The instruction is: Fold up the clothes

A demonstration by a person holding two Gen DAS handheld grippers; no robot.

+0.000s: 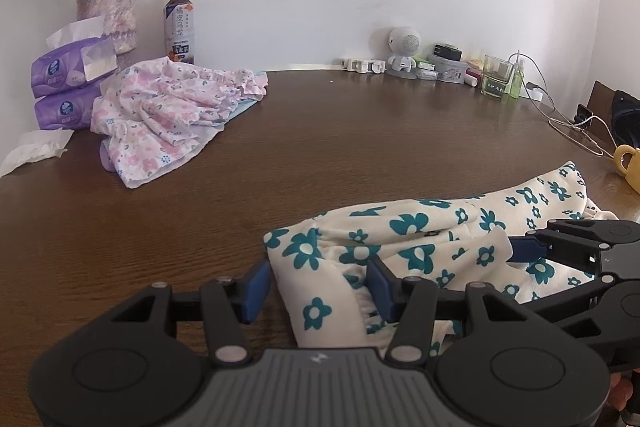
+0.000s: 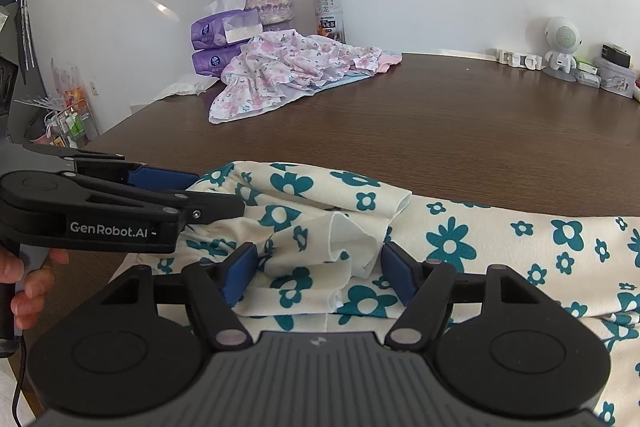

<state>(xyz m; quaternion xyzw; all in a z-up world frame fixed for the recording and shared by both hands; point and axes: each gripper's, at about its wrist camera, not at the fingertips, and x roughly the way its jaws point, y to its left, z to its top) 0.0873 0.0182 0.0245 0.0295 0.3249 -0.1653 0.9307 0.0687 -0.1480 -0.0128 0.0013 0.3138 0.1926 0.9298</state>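
Note:
A cream garment with teal flowers [image 1: 416, 231] lies crumpled at the near edge of the brown table [image 1: 360, 131]. My left gripper [image 1: 318, 287] is open, its blue pads straddling the garment's gathered left end. Seen from the right wrist, the same garment [image 2: 460, 243] spreads to the right, and my right gripper [image 2: 320, 273] is open around a folded-up flap of it. The left gripper [image 2: 200, 191] shows side-on at the left, held by a hand [image 2: 28, 283]. The right gripper [image 1: 520, 247] enters the left wrist view from the right, resting on the cloth.
A pink floral garment [image 1: 168, 111] is heaped at the far left, by purple tissue packs [image 1: 68, 83], a vase of roses [image 1: 108, 15] and a drink bottle [image 1: 179, 27]. A yellow mug [image 1: 628, 163], cables [image 1: 576, 131], a glass [image 1: 496, 81] and a small white robot figure [image 1: 404, 53] stand along the back right.

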